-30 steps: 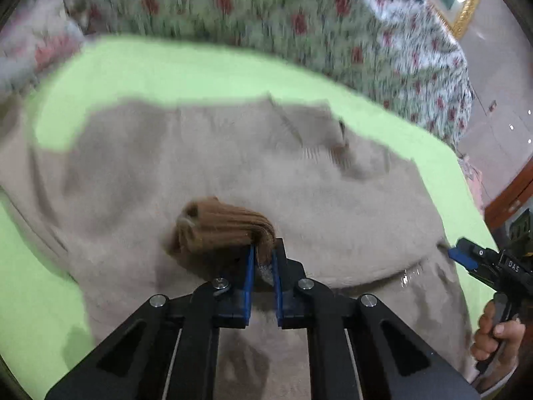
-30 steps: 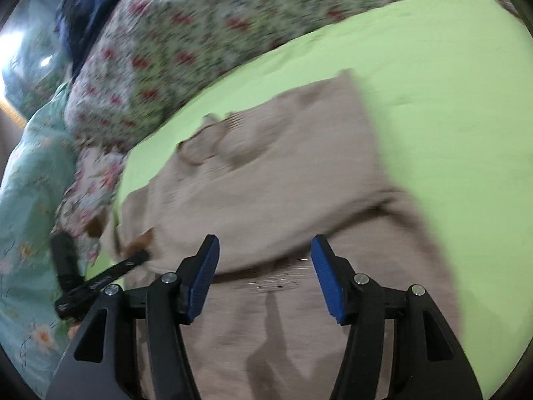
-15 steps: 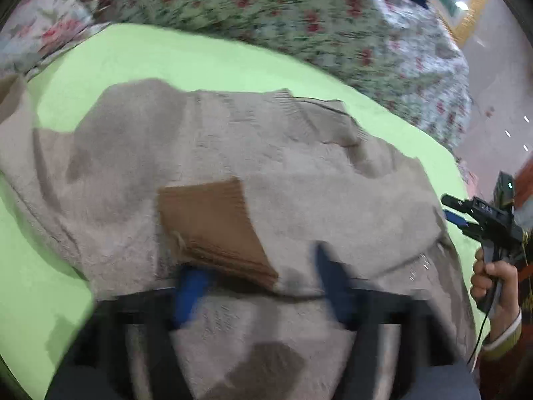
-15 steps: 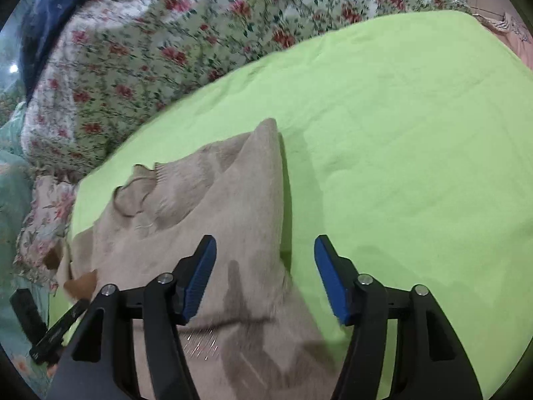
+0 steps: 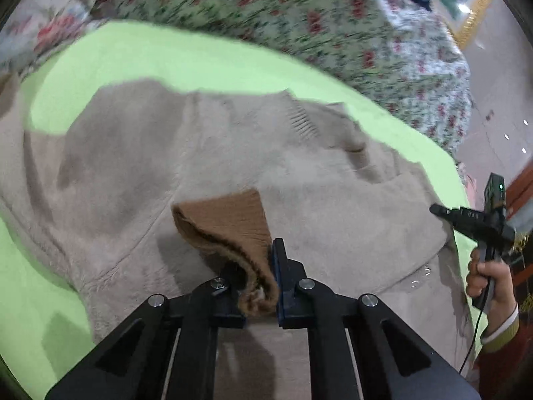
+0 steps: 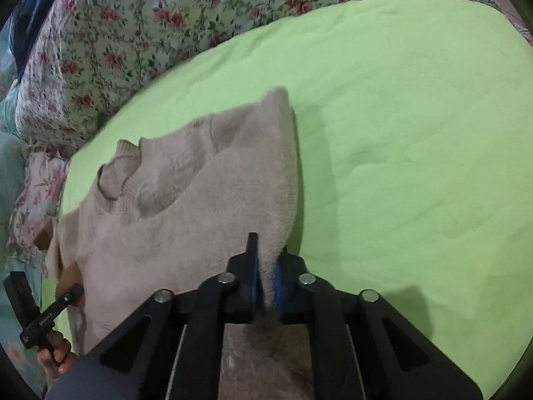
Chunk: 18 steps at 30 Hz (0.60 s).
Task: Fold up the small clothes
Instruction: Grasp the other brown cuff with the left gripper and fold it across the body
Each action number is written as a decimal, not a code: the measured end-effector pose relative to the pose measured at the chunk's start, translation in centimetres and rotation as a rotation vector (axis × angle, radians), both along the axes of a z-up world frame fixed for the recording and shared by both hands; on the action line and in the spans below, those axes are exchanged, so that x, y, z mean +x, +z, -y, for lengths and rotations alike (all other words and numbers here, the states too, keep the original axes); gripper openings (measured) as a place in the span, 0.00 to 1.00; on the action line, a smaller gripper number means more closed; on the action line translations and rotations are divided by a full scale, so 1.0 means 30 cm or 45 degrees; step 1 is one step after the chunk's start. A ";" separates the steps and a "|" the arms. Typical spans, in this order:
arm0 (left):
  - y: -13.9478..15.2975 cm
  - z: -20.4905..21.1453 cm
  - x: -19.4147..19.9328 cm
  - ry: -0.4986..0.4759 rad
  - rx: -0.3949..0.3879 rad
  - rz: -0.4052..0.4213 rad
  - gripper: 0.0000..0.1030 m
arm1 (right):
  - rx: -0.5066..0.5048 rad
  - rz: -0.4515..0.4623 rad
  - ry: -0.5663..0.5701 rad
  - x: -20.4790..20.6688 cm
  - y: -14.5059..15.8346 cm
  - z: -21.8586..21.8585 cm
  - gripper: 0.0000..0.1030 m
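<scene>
soft, light sweater (image 5: pixel 299 200) spread on the green sheet (image 6: pixel 416 133), near its floral edge.
left gripper (image 5: pixel 263 283) just clamped the brown cuff (image 5: pixel 230 226); right gripper (image 6: pixel 265 280) just pinched the side fold; limp knit, so hold edges.

Sweater (image 6: pixel 200 233) fuzzy matt knit – brown cuff (image 5: pixel 223 223) ribbed; green sheet (image 6: pixel 399 133) soft matt cloth.

Each gripper is matte black, with two angular arms pierced by triangular cut-outs and fastened with round silver screws. The left gripper (image 5: pixel 263 276) and the right gripper (image 6: pixel 265 276) both carry blue pads on the inner faces of their fingers. The right hand (image 5: pixel 488 278) shows a dark red sleeve with a yellowish, pale-edged cuff, and a thin black cable hangs below it.
</scene>
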<state>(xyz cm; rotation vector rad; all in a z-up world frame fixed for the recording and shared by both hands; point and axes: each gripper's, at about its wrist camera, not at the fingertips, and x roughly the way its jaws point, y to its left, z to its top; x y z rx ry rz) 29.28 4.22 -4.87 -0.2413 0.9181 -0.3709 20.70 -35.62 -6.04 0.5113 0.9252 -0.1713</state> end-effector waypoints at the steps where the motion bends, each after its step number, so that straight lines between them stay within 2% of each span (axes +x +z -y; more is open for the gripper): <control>1: 0.013 0.020 -0.001 -0.019 0.002 0.025 0.10 | -0.012 0.020 -0.021 -0.011 0.024 0.029 0.08; 3: 0.008 0.047 0.003 -0.035 0.040 0.038 0.10 | 0.008 0.012 -0.044 -0.010 0.018 0.064 0.08; 6: -0.047 0.055 0.025 -0.018 0.094 -0.023 0.10 | -0.014 -0.104 -0.017 0.018 -0.052 0.056 0.08; 8: -0.063 0.031 0.023 -0.010 0.067 -0.045 0.10 | -0.060 -0.087 -0.063 -0.001 -0.028 0.046 0.10; 9: -0.063 0.024 0.018 -0.008 0.056 -0.042 0.10 | -0.128 -0.070 -0.100 -0.019 0.011 0.025 0.14; 11: -0.061 0.020 0.014 -0.004 0.053 -0.041 0.12 | -0.198 0.034 -0.073 -0.053 0.081 -0.046 0.15; 13: -0.063 0.025 0.014 -0.003 0.071 -0.044 0.12 | -0.177 0.067 0.052 -0.054 0.090 -0.122 0.31; 14: -0.062 0.029 0.012 -0.003 0.080 -0.042 0.13 | -0.149 0.047 0.123 -0.045 0.070 -0.161 0.45; 16: -0.055 0.022 0.000 0.000 0.086 -0.039 0.14 | -0.137 -0.037 0.156 -0.033 0.003 -0.181 0.49; 17: -0.052 0.011 -0.008 0.002 0.083 -0.039 0.15 | -0.160 -0.080 0.126 -0.039 -0.025 -0.169 0.47; 18: -0.048 -0.005 -0.020 0.013 0.087 -0.039 0.15 | -0.131 -0.065 0.109 -0.050 -0.034 -0.149 0.44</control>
